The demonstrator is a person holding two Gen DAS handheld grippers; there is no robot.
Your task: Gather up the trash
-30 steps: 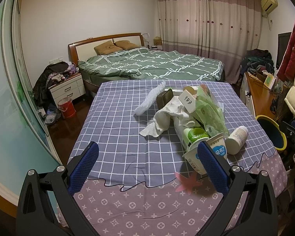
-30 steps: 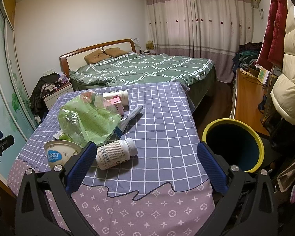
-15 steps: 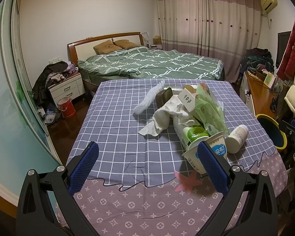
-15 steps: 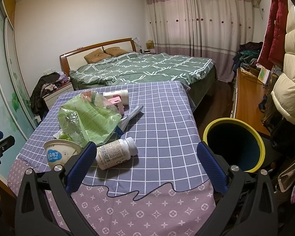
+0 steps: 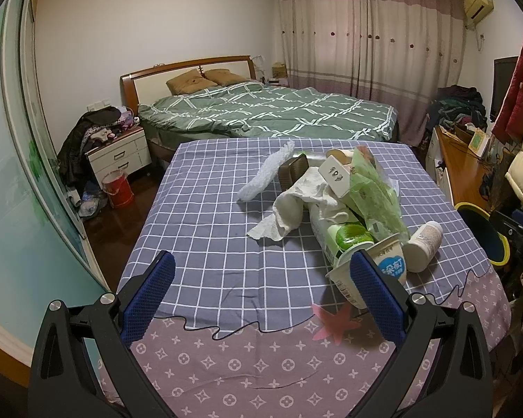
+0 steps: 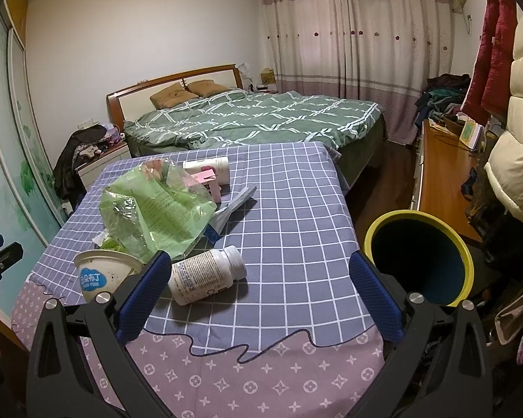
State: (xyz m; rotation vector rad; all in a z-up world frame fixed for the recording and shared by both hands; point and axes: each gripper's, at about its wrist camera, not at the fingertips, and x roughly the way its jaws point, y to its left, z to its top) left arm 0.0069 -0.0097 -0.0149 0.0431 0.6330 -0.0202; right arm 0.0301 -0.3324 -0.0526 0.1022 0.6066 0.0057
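Hovering wide open over the table [image 6: 296,188], both grippers hold nothing; right gripper [image 6: 258,291] should straddle the white pill bottle [image 6: 205,275] mid-body, w/ bin [image 6: 418,254] beside.

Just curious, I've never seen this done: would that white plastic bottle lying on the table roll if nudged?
Probably: the white plastic bottle is round and lies on its side. It looks stiff. The checked tablecloth may slow it.
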